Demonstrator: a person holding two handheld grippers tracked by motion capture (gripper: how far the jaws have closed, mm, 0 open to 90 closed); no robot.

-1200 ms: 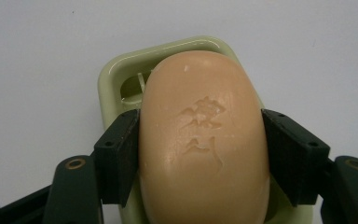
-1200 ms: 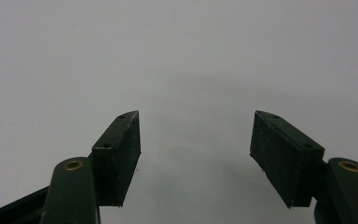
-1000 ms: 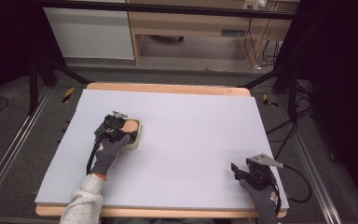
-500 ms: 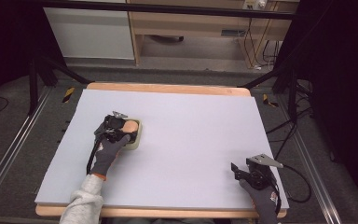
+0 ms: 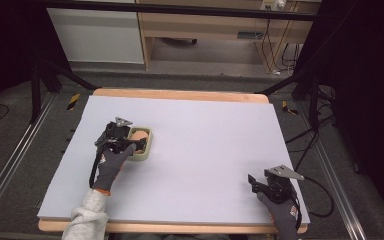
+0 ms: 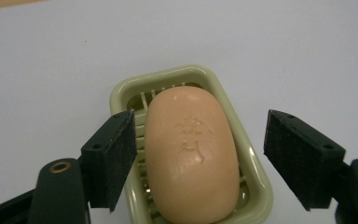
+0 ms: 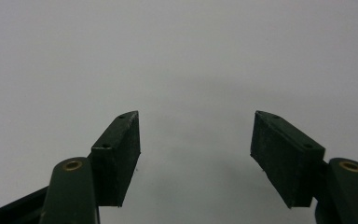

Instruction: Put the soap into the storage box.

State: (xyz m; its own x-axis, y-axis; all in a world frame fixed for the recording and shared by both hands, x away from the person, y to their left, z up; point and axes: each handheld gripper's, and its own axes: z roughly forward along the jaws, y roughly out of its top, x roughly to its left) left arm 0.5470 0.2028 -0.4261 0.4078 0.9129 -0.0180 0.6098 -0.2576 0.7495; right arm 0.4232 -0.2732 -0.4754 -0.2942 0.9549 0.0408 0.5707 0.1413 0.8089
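A peach-coloured bar of soap (image 6: pixel 191 158) lies in a pale green soap dish (image 6: pixel 121 93) on the white table sheet. My left gripper (image 6: pixel 200 135) reaches over the dish, and its jaws have just been opening. The soap sits between them with a gap at each pad, wider on the right. In the high view the soap (image 5: pixel 139 135) and dish (image 5: pixel 145 155) sit left of centre under the left gripper (image 5: pixel 132 142). My right gripper (image 5: pixel 254 181) rests near the front right corner. It (image 7: pixel 196 126) is open over bare sheet with nothing between its jaws.
The white sheet (image 5: pixel 205 145) covers a wooden table whose edge (image 5: pixel 180 94) shows at the back. Black stand legs (image 5: pixel 50 80) and cables (image 5: pixel 320 195) lie on the floor around it. A cabinet (image 5: pixel 95 35) stands beyond.
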